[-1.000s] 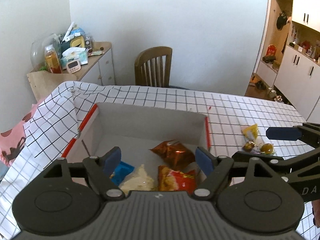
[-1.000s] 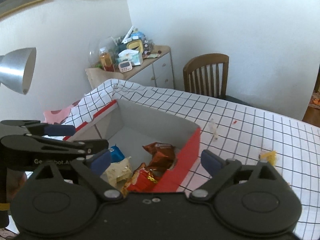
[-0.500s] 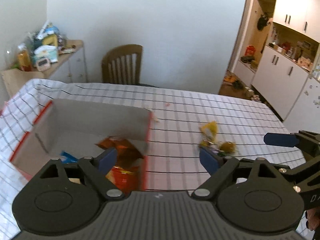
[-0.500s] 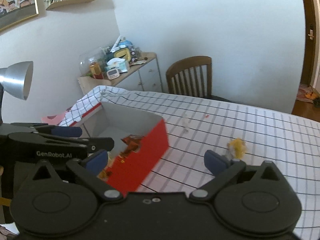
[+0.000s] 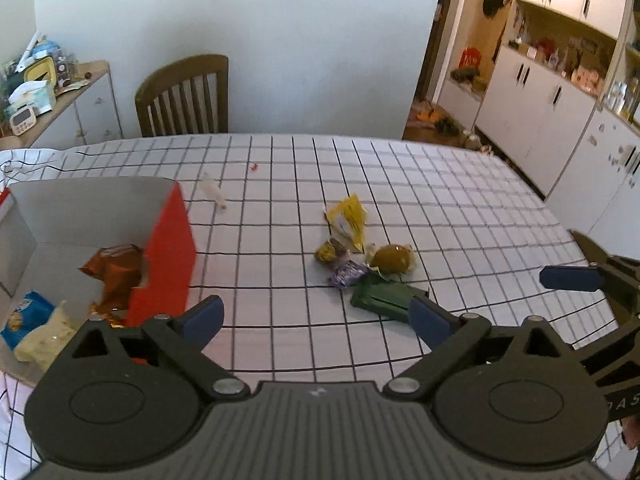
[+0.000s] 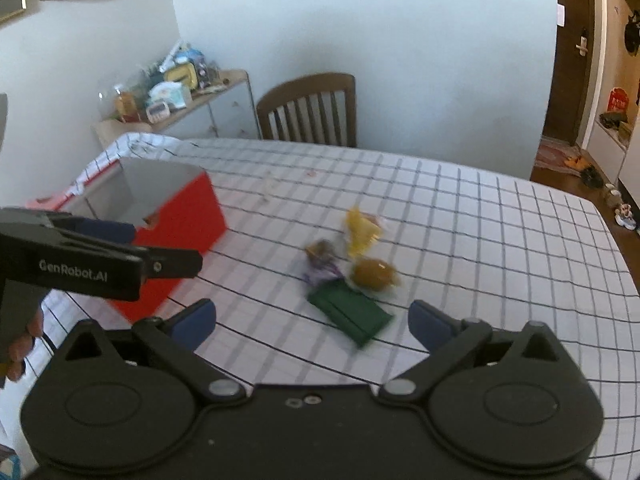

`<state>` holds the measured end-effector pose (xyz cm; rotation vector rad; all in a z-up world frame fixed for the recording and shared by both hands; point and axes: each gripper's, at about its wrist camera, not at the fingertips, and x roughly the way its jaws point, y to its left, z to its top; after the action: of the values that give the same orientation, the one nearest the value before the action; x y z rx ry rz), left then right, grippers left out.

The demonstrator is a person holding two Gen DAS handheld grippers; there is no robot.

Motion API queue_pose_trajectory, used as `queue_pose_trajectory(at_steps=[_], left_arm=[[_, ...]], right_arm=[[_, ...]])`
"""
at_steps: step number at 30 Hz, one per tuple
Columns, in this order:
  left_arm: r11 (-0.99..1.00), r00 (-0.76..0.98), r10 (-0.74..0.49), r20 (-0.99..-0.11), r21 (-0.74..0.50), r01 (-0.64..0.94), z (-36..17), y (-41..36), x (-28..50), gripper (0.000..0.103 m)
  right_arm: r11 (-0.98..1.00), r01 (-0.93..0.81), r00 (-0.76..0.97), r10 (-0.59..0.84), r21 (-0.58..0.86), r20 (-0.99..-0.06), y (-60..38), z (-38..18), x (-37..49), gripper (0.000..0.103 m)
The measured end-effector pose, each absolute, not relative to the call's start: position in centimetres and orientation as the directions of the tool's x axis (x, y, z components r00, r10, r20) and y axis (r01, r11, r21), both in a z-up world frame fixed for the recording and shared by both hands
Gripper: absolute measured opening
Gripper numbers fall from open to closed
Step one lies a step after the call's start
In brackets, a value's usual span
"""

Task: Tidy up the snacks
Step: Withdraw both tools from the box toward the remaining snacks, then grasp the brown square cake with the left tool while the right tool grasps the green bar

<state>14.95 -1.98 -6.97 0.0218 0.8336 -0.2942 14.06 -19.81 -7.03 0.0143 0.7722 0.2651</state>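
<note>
Left tool opening, right tool wide, both empty; take green packet flat, then red box.

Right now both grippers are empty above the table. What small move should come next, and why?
Probably lower the right gripper onto the green packet, the nearest of the loose snacks. Its jaws are wide open with nothing between them, and the packet lies flat on the cloth, just ahead of them. The left gripper is opening, also empty. The box already holds several bags.
</note>
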Motion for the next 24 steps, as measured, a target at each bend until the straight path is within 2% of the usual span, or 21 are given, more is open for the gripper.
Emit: queue_pose_trajectory(at_steps=[3, 16, 20, 24], left_arm=[[0.961, 0.611, -0.247, -0.752, -0.111, 0.252, -8.0, -3.2, 16.1, 0.099], [0.958, 0.588, -0.202, -0.783, -0.034, 0.284, -11.2, -6.9, 21.9, 0.099], [0.955, 0.571, -0.208, -0.794, -0.037, 0.295, -12.3, -7.3, 23.9, 0.091], [0.951, 0.539, -0.212, -0.815, -0.046, 0.305, -13.6, -7.6, 26.0, 0.081]], right_arm=[[0.967, -0.235, 0.668, 0.233, 0.097, -0.706, -21.1, -8.2, 14.6, 0.101], [0.947, -0.301, 0.606, 0.28, 0.111, -0.744, -22.2, -11.8, 19.3, 0.089], [0.941, -0.317, 0.58, 0.294, 0.123, -0.759, -22.3, -12.9, 21.1, 0.082], [0.934, -0.338, 0.56, 0.3, 0.118, -0.772, -22.0, -14.0, 22.4, 0.078]])
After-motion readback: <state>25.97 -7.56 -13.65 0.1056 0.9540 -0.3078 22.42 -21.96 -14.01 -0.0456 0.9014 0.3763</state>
